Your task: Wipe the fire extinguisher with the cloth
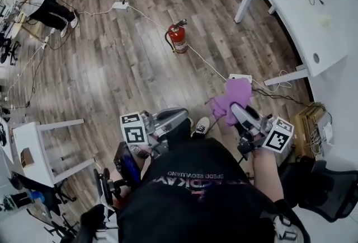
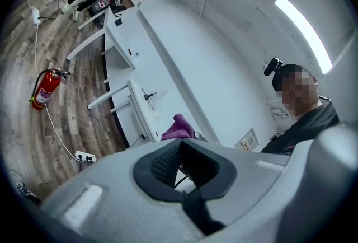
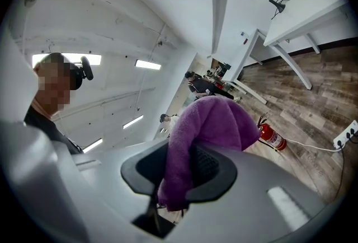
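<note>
in the head view the fire extinguisher [image 1: 178, 36] is standing upright on the wood floor, well ahead of the person. the right gripper [image 1: 237, 108] is carrying a purple cloth [image 1: 234, 97] on the extinguisher's near right side. the left gripper [image 1: 178, 117] is hovering on its near side, well apart from it. a white power strip [image 1: 240, 76] is lying between the extinguisher and the cloth. in the left gripper view the left gripper [image 2: 180, 149] is showing its jaws closed together with nothing in them. the extinguisher [image 2: 46, 89] is sitting far off on the floor, and the cloth [image 2: 179, 127] is peeking over the jaw tips, well away from the extinguisher. in the right gripper view the right gripper [image 3: 187, 152] is clamping its jaws on the cloth [image 3: 208, 123], which is draping over the tips and hanging down through the gap. the extinguisher [image 3: 272, 136] is showing past the cloth's edge, not touching it. the cloth is looking soft, light and floppy, so a bunched pad at the tips should be wiping best. the extinguisher is likely heavy, rigid and smooth-painted, so probably slippery and prone to tipping if pushed up high. the neck under the handle is seeming the safest hold for the empty left gripper.
</note>
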{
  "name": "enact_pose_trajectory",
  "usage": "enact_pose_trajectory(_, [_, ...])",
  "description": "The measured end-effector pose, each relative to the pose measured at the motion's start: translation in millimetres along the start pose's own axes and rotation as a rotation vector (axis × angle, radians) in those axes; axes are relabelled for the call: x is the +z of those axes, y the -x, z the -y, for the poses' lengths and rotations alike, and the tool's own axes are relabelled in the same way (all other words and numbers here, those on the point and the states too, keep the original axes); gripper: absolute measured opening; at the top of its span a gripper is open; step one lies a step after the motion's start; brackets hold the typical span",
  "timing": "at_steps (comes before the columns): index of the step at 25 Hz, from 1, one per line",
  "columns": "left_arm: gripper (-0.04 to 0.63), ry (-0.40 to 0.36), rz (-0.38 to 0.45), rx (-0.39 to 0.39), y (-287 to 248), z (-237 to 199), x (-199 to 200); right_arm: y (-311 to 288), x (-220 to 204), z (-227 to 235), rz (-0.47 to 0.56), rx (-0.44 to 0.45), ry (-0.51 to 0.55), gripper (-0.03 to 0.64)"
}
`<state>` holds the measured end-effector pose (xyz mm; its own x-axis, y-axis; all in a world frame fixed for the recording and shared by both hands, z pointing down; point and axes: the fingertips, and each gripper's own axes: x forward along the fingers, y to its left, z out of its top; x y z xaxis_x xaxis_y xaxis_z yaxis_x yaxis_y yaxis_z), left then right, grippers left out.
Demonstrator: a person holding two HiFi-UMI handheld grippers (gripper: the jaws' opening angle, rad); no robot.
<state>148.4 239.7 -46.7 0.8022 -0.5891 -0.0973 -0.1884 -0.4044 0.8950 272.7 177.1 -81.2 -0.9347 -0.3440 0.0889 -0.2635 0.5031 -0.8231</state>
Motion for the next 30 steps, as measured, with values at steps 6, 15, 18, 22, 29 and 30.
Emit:
enact_pose_trajectory(6, [-0.003, 0.023, 0.038, 0.000, 2, -24, 28, -42, 18, 7, -0.037, 0.012, 0.016, 0.084])
enact_pose_trajectory(15, [-0.003, 0.057, 0.020, -0.033, 0, -80, 101, -125, 61, 30, -0.039, -0.020, 0.034, 0.084])
enact_pose_trajectory(18, [-0.003, 0.071, 0.008, -0.032, -6, -100, 119, -147, 73, 47, -0.034, -0.026, 0.019, 0.084])
enact_pose_trajectory(22, [-0.003, 0.059, 0.018, -0.014, -3, -113, 140, -170, 84, 61, -0.046, -0.021, 0.007, 0.084])
enact_pose_trajectory(29, [-0.003, 0.075, 0.114, 0.056, -2, -133, 149, -208, 108, 97, -0.147, 0.017, -0.005, 0.084])
enact_pose_trajectory(30, [-0.003, 0.079, 0.134, 0.067, -2, -136, 152, -217, 111, 105, -0.168, 0.021, -0.011, 0.084])
